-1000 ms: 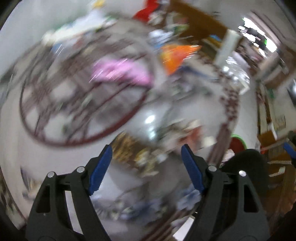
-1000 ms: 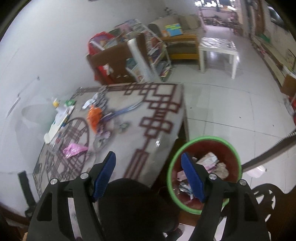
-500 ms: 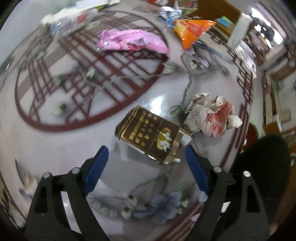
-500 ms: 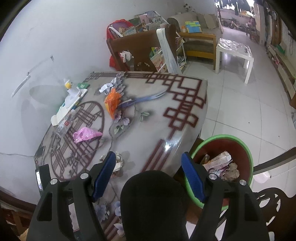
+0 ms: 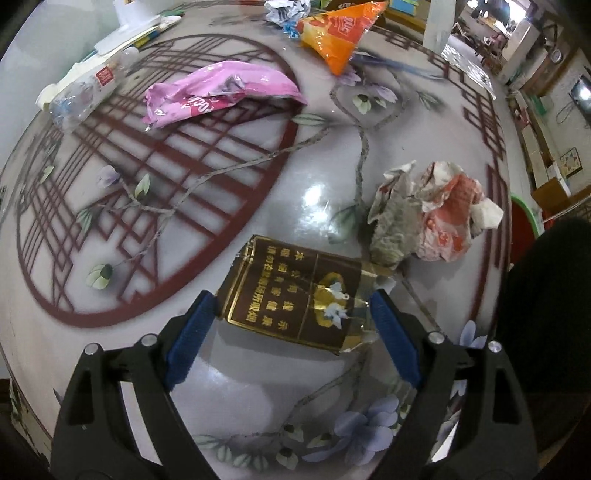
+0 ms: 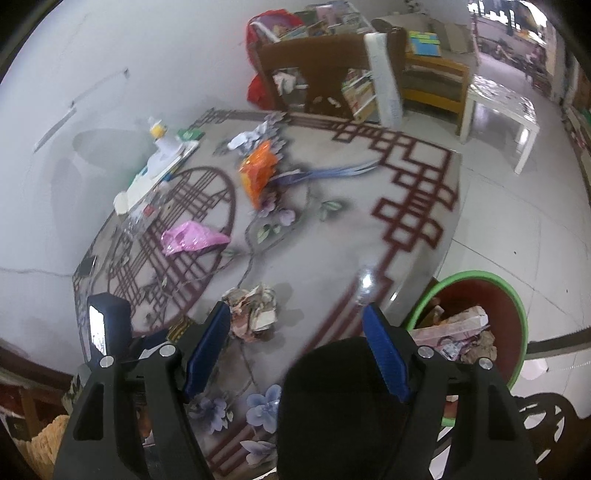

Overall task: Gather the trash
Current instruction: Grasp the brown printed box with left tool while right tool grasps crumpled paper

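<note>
A flattened brown and gold cigarette pack [image 5: 299,299] lies on the patterned table [image 5: 221,369]. My left gripper [image 5: 291,314] is open with its blue pads on either side of the pack's near end. A crumpled red and white paper wad [image 5: 428,214] lies just beyond it, also in the right wrist view [image 6: 255,310]. A pink wrapper [image 5: 218,92], an orange snack bag [image 5: 340,33] and a clear plastic bottle [image 5: 85,92] lie farther back. My right gripper [image 6: 295,325] is open and empty above the table's near edge. A red bin with a green rim [image 6: 476,317] holds trash beside the table.
A black chair back [image 6: 347,406] stands under my right gripper. White crumpled paper [image 5: 286,7] and white items [image 6: 162,162] lie at the table's far side. A wooden chair [image 6: 314,74], shelves and a white side table [image 6: 498,107] stand beyond.
My left gripper has come down and forward to the cigarette pack, which now sits between its open fingers. My right gripper has drifted left over the table edge.
</note>
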